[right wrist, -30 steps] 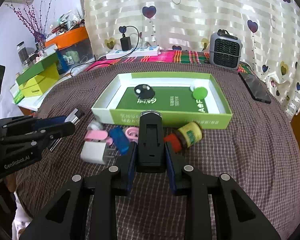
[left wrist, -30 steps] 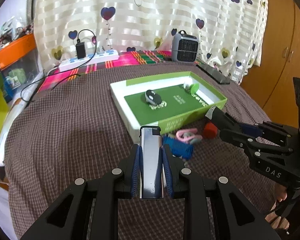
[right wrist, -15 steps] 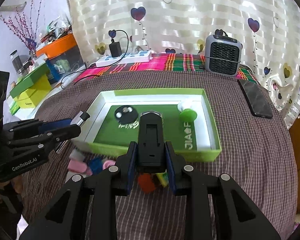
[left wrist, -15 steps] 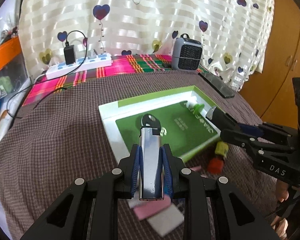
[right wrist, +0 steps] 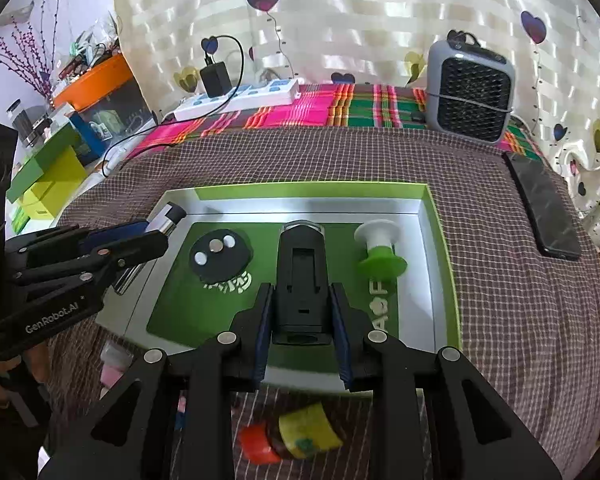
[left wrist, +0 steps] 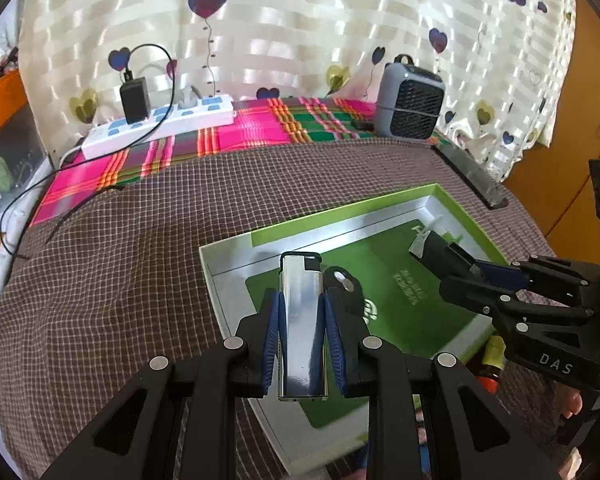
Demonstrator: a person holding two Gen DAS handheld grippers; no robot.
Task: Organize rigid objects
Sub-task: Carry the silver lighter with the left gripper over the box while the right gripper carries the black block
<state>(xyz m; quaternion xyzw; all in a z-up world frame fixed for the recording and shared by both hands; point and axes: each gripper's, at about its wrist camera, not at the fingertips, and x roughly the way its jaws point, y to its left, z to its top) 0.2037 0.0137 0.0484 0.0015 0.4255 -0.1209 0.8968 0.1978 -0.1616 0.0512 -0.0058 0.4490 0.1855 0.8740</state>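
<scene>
Both hand-held grippers [left wrist: 302, 316] [right wrist: 302, 312] advanced over tray [right wrist: 440, 264].

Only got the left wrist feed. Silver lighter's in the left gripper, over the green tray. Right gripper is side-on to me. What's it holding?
Observer: The right gripper is shut on a black lighter-shaped item with a clear top, over the middle of the tray.
Operator: Anything in the tray behind it?
Observer: Yes, a green-and-white spool lies in the tray's right part.
Operator: And the disc behind my silver lighter?
Observer: The black disc lies flat, left of centre in the tray, with three small round spots on top.
</scene>
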